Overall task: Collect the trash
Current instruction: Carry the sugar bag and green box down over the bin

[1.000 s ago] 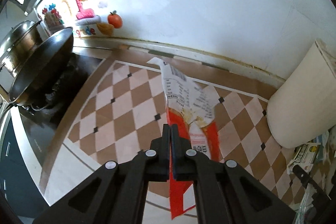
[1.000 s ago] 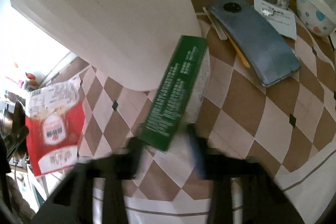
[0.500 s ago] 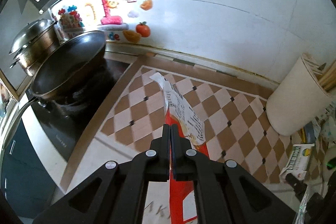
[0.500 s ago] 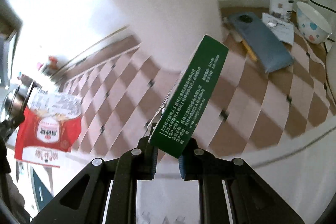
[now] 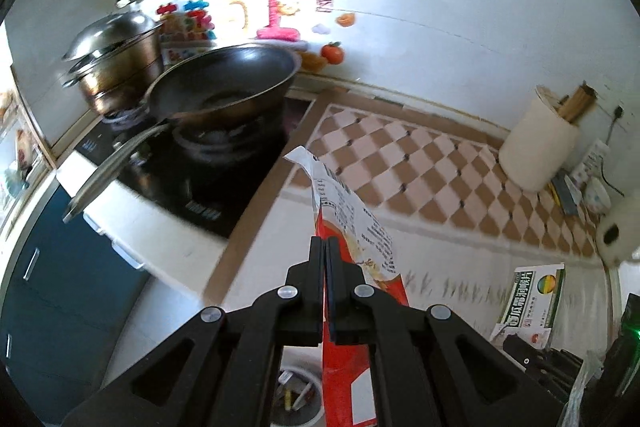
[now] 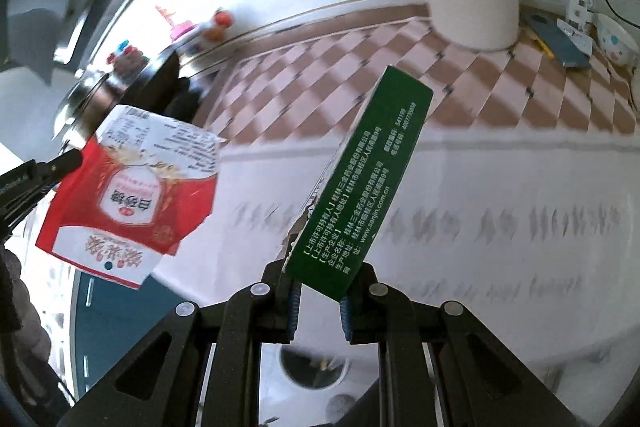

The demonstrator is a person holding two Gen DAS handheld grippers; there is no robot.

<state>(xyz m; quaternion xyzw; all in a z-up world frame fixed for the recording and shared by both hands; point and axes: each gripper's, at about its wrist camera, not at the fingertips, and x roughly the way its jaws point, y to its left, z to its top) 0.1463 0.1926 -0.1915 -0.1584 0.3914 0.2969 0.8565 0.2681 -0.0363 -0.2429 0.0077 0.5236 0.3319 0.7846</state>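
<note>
You held both pieces of trash clear of the counter, above the bin below: your left gripper pinched the red wrapper, your right gripper clamped the green box.

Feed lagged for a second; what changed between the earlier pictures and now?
Both grippers pulled back from the checkered counter and up. The right gripper took hold of the green box and lifted it off the counter. The left gripper stayed shut on the red-and-white packet.
</note>
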